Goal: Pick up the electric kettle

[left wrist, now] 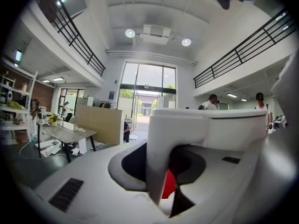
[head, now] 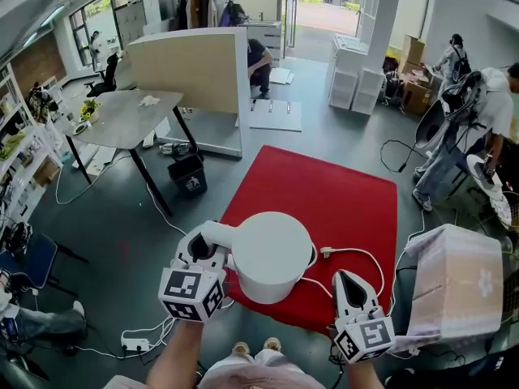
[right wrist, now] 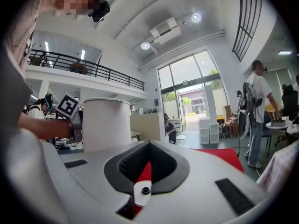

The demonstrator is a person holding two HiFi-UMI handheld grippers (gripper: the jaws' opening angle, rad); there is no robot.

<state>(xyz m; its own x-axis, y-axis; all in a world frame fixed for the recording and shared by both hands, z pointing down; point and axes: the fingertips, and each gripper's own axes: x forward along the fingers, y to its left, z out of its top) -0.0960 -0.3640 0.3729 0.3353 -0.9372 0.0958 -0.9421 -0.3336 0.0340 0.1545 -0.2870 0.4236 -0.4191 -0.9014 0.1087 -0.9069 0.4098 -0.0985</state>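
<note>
The person stands with both forearms stretched forward and roughly level. The left forearm [head: 173, 353] comes up from the bottom edge of the head view, and the left tool [head: 209, 245] sits just left of centre – its jaws are clamped on the white handle [head: 217, 235] of the electric kettle [head: 272, 256], one pad on each side.

The kettle sits upright directly ahead of that tool, held off the floor above the near edge of the red mat [head: 324, 189]. Its round lid faces up.

The right tool [head: 347, 280] hovers to the lower right of the kettle, close by but apart from it – its jaws are drawn together with nothing between them. A white cord [head: 357, 254] loops over the mat between the kettle and this tool.
</note>
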